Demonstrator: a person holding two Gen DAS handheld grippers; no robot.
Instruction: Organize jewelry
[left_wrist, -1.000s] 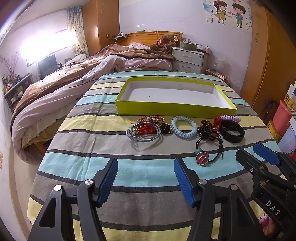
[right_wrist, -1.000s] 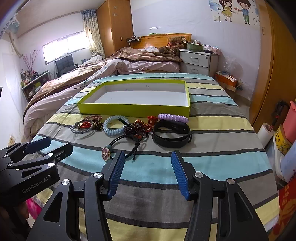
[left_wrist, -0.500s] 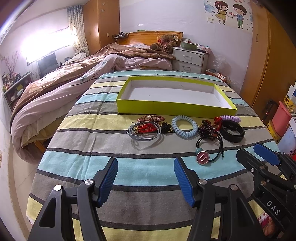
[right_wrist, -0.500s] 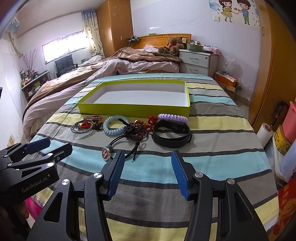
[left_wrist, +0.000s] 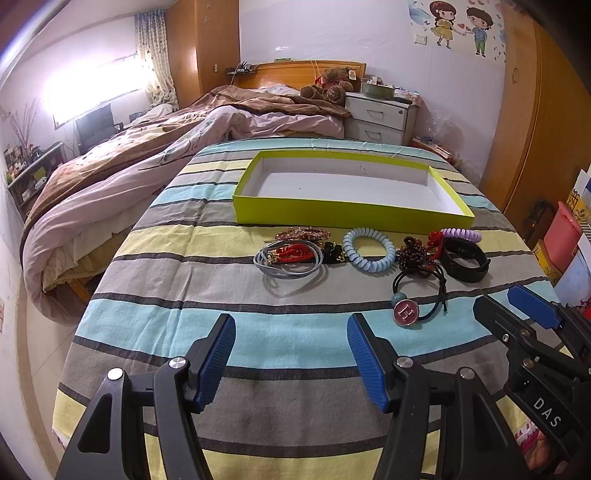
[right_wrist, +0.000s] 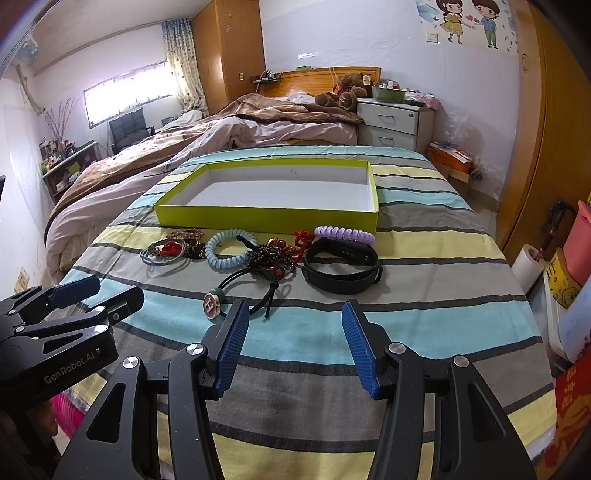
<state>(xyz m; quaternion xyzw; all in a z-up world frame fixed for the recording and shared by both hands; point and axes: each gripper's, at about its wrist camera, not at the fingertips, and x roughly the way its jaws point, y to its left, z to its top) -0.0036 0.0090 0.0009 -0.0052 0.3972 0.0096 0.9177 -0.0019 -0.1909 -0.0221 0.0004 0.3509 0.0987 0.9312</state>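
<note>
A shallow lime-green box (left_wrist: 347, 212) (right_wrist: 266, 216) with a white, empty inside lies on the striped cloth. In front of it is a row of jewelry: a grey loop with a red cord (left_wrist: 288, 260), a light-blue coil ring (left_wrist: 369, 250) (right_wrist: 231, 249), dark beads (right_wrist: 271, 256), a black hair tie with an "H" button (left_wrist: 405, 312) (right_wrist: 211, 304), a black band (left_wrist: 463, 256) (right_wrist: 341, 264) and a purple coil (right_wrist: 343, 234). My left gripper (left_wrist: 291, 354) is open and empty, short of the row. My right gripper (right_wrist: 291, 343) is open and empty, near the hair tie.
The striped cloth (left_wrist: 258, 321) covers a table whose edges drop off left and right. A bed with brown bedding (left_wrist: 147, 147) is on the left, a white nightstand (left_wrist: 376, 118) behind, and boxes and a paper roll (right_wrist: 528, 262) on the right.
</note>
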